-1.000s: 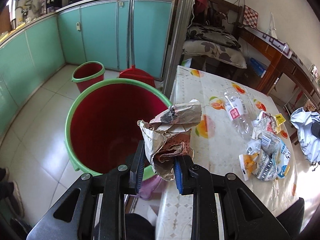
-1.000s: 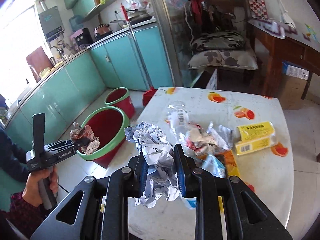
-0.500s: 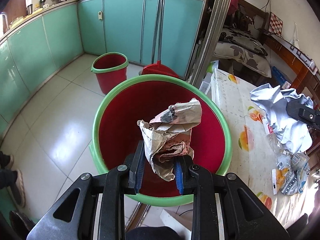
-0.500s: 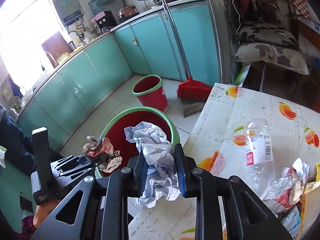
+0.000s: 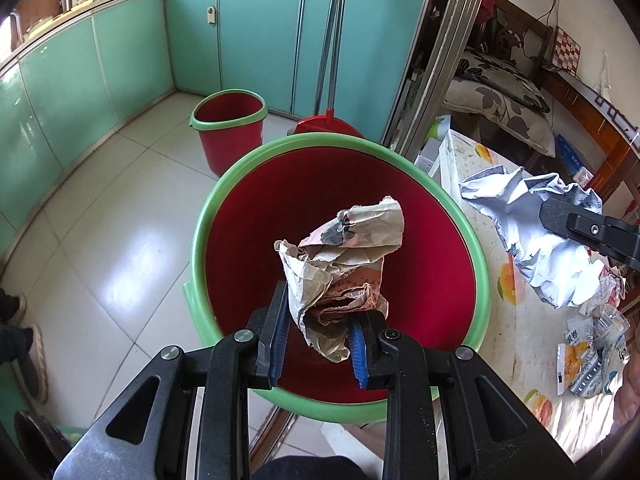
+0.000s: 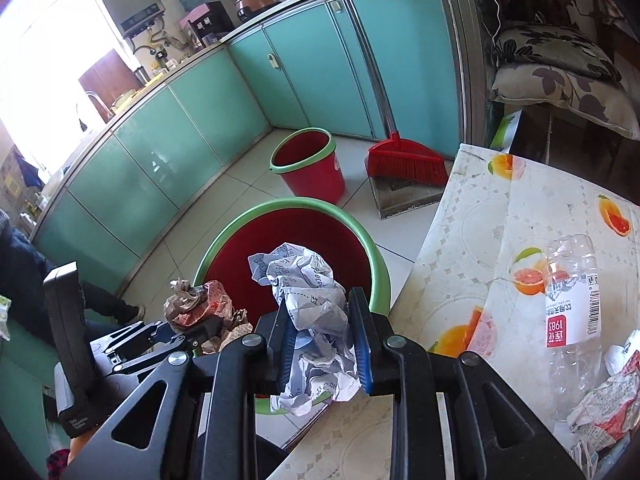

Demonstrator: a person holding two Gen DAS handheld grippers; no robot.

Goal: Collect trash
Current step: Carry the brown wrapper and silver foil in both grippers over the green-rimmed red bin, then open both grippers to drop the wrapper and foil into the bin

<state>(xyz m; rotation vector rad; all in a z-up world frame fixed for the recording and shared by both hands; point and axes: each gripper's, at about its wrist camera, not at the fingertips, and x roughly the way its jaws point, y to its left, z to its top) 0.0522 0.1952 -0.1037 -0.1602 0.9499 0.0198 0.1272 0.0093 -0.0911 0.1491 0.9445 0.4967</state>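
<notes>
The left gripper (image 5: 316, 332) has its blue-padded jaws pressed onto a crumpled brown paper wad (image 5: 344, 276), pinching it near its lower end. The wad's long axis runs up and away from the jaws, with its wider torn end leaning toward the upper right of the left wrist view and a loose flap hanging below the pads. It hangs directly above the open mouth of the large red bucket (image 5: 478, 280), which has a green rim; what shows of the bucket's red inside is bare, though the wad and the jaws cover part of it.

The right gripper (image 6: 322, 340) is clamped on a crumpled white paper ball (image 6: 308, 292) printed with dark characters. That ball stands roughly upright between the pads, bulging above them and trailing a ragged tail below. In the right wrist view it sits over the near rim of the same bucket, beside the edge of the table (image 6: 480, 216). The left gripper and its brown wad show in that view too, at lower left, just beside the bucket's rim.

A small red bucket (image 6: 316, 172) with a green rim stands farther off on the tiled floor; its visible interior shows nothing inside. A red broom (image 6: 404, 156) leans by the teal cabinets (image 6: 180, 128). On the fruit-patterned table lie a flattened clear plastic bottle (image 6: 572, 304), lying lengthwise away from the camera, and crumpled wrappers (image 6: 604, 404).
</notes>
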